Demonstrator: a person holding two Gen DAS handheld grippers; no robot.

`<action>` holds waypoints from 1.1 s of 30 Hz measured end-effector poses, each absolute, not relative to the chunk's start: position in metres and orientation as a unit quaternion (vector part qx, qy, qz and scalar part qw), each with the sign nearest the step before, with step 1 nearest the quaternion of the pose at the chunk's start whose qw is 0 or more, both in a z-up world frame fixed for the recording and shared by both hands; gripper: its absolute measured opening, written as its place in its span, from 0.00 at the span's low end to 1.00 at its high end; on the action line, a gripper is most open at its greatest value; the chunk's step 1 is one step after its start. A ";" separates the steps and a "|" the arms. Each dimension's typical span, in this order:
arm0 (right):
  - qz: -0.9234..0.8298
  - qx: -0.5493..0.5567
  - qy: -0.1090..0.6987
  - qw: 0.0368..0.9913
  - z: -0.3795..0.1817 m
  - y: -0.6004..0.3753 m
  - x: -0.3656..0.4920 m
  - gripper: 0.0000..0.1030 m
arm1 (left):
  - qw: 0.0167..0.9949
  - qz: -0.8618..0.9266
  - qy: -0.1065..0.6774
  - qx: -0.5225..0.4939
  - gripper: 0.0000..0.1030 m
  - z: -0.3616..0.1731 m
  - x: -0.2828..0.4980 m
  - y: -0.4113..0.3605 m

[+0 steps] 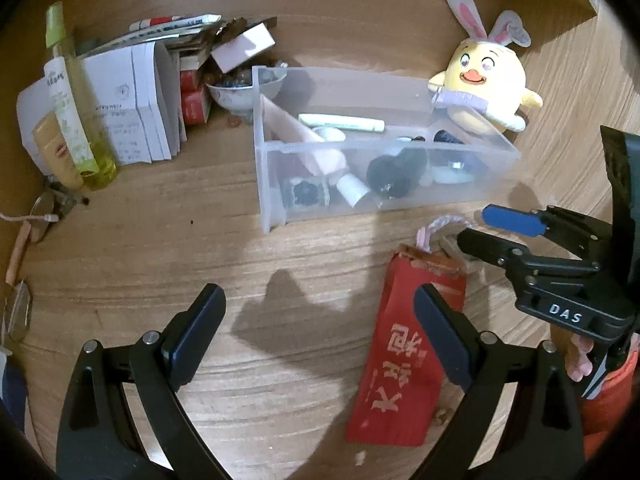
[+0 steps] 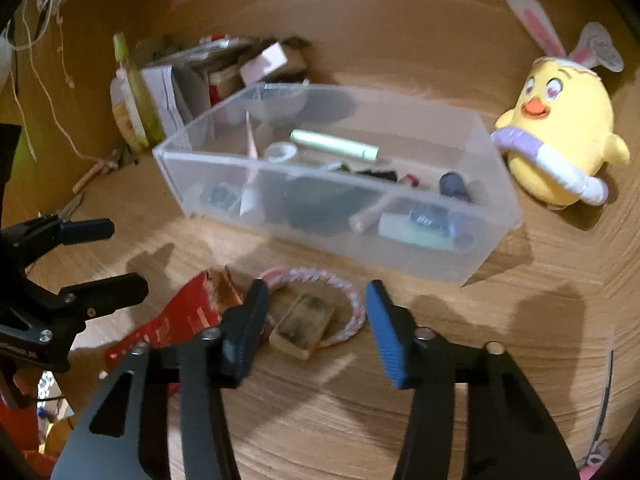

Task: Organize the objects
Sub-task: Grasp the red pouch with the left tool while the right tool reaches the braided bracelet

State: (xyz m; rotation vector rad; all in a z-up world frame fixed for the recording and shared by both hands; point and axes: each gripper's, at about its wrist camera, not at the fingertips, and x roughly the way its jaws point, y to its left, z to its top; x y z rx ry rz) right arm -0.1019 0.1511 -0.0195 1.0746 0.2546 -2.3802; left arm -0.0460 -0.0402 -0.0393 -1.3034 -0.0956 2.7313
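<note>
Fingers of the right gripper carry "DAS" lettering.

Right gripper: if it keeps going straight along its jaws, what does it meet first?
Most likely the small tan block lying inside the pink braided ring on the table; the right gripper, jaws open, points down at it. Depth is uncertain; the clear plastic bin lies beyond.

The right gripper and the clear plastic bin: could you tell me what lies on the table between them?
In the right wrist view, a pink braided cord loop and a small tan block lie between the right gripper and the clear bin.
</note>
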 end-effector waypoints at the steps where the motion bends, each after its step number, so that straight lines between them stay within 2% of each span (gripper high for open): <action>1: -0.876 0.399 0.099 0.254 -0.022 0.150 -0.101 0.38 | 0.055 0.901 -0.031 -0.429 0.93 -0.040 -0.045 -0.040; 14: -0.862 0.426 0.098 0.256 -0.034 0.152 -0.105 0.37 | 0.070 0.900 -0.015 -0.430 0.93 -0.042 -0.039 -0.027; 21: -0.862 0.428 0.095 0.255 -0.036 0.156 -0.108 0.23 | 0.109 0.888 -0.019 -0.447 0.93 -0.048 -0.044 -0.010; 30: -0.864 0.426 0.065 0.262 -0.031 0.169 -0.111 0.21 | 0.129 0.878 -0.008 -0.460 0.93 -0.060 -0.061 0.010; 31: -0.865 0.423 0.062 0.262 -0.028 0.171 -0.110 0.21 | 0.129 0.879 -0.008 -0.460 0.93 -0.060 -0.062 0.010; 33: -0.868 0.418 0.056 0.263 -0.024 0.175 -0.108 0.21 | 0.135 0.878 -0.008 -0.460 0.84 -0.060 -0.065 0.012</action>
